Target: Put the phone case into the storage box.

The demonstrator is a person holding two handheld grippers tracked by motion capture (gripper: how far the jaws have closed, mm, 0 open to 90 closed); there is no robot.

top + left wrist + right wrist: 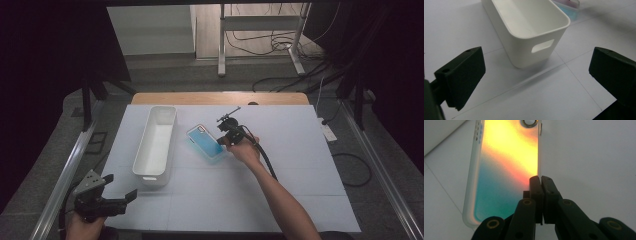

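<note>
Below both our grippers we see the white table cover (280,185), with a strip of wooden table edge (220,98) at its far side. Next in size is the long white bin (156,144), which lies ahead of our left gripper (119,187) and to the left of our right gripper (223,141). In the left gripper view its near end wall, with a slot handle, stands just beyond the gap between the jaws, and its inside looks bare.

Between the bin and our right gripper lies the phone case (205,141), flat on the cover and apart from the bin. It reads blue from above; in the right gripper view it shimmers yellow, orange and teal (506,167), with a camera ring at its far end.

Our left gripper (536,82) sits at the near left corner of the cover, jaws spread wide with nothing between them. Our right gripper (541,180) has its jaws pressed together at the case's long right edge; we cannot tell whether they pinch that edge or just meet beside it.
</note>
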